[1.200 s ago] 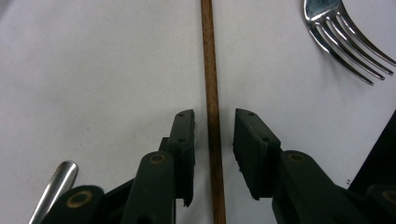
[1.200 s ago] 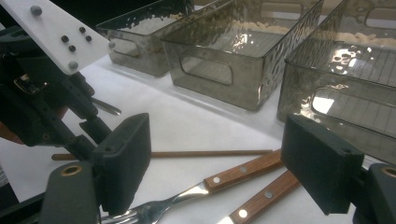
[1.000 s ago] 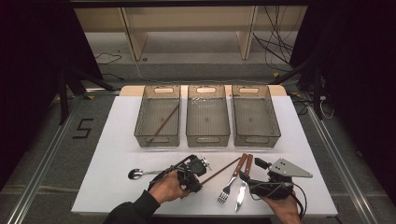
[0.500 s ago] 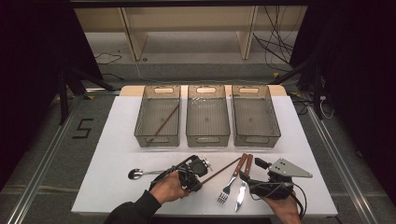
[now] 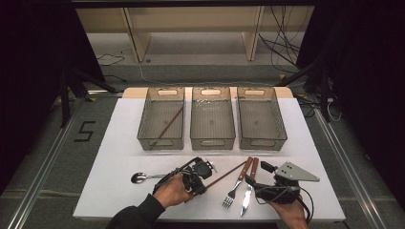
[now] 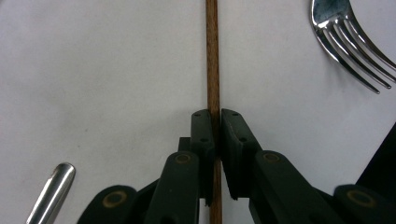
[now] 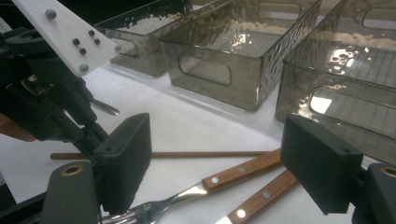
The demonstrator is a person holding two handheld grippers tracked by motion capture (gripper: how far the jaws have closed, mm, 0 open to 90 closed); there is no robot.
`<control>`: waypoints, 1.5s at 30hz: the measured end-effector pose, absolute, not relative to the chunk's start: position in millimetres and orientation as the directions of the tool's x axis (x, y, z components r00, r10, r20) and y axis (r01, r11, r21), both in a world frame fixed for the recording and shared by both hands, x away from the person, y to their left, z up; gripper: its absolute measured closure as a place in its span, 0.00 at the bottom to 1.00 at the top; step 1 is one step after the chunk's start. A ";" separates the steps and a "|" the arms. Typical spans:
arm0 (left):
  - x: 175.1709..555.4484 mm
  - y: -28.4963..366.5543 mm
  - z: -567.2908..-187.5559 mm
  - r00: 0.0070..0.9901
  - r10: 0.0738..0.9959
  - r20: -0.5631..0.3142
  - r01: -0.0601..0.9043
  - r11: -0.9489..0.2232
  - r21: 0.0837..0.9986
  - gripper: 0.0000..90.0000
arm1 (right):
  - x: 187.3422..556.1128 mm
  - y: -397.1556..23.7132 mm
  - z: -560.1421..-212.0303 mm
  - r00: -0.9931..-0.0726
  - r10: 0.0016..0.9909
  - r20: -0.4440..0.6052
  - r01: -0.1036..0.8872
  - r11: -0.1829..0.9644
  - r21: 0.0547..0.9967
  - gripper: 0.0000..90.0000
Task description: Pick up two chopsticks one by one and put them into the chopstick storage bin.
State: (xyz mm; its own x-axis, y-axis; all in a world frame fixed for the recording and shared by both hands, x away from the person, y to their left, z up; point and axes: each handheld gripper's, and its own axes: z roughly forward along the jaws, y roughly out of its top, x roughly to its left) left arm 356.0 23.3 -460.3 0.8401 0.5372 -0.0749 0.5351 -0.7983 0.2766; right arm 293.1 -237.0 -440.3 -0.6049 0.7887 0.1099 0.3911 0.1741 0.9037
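Three bins (image 5: 212,119) in far row; spoon (image 5: 143,177) near left, chopstick (image 5: 229,172) centre, fork (image 5: 236,185) and knife (image 5: 249,191) right.

The white tabletop (image 5: 119,157) carries three grey bins (image 5: 212,119) side by side along its far half. On its near half lie a spoon (image 5: 143,178), a brown chopstick (image 5: 229,172), a fork (image 5: 237,183) and a knife (image 5: 249,188).

I note a bare strip of surface (image 5: 119,143) between the three bins (image 5: 212,119) and my tools. Fork (image 5: 236,183) and knife (image 5: 249,186) lie between them; spoon (image 5: 143,178) crowds the left.
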 end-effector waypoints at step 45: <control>364.2 48.5 -433.9 0.852 0.517 -0.077 0.509 -0.787 0.349 0.94 | 293.0 -238.7 -440.2 -0.601 0.791 0.111 0.391 0.170 0.904 0.28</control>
State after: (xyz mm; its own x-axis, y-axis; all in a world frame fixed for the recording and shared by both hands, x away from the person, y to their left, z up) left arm 364.2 48.5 -433.9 0.8523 0.5173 -0.0774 0.5091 -0.7866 0.3495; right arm 293.0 -238.7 -440.2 -0.6012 0.7914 0.1112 0.3912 0.1701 0.9045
